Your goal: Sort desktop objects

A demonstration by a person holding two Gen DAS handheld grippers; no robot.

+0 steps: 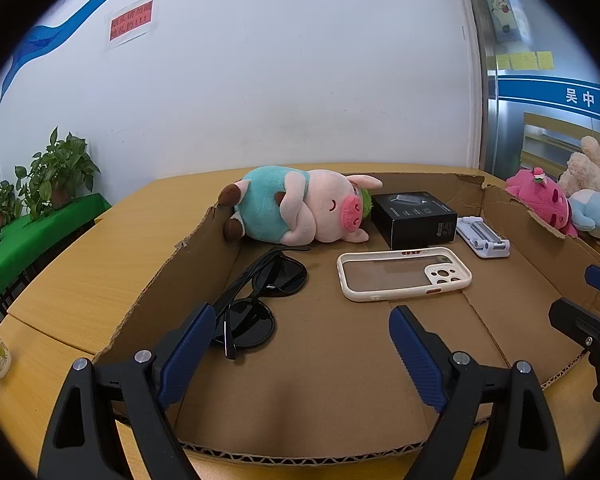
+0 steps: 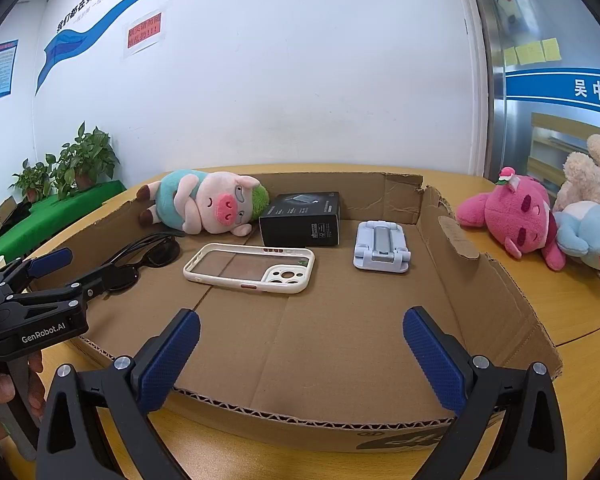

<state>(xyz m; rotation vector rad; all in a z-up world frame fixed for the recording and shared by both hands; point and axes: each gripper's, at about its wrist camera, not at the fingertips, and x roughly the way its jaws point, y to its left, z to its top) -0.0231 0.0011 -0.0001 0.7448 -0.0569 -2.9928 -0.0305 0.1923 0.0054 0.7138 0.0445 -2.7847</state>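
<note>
Left claw (image 1: 300,344), spread wide and empty, has sunglasses (image 1: 256,300) touching its left finger.

The cardboard tray (image 2: 480,280) looks rough and dull. The pig plush toy (image 2: 204,206) is soft and fuzzy. The sunglasses (image 1: 260,300) are shiny black plastic. The table (image 1: 100,248) is smooth wood.
</note>
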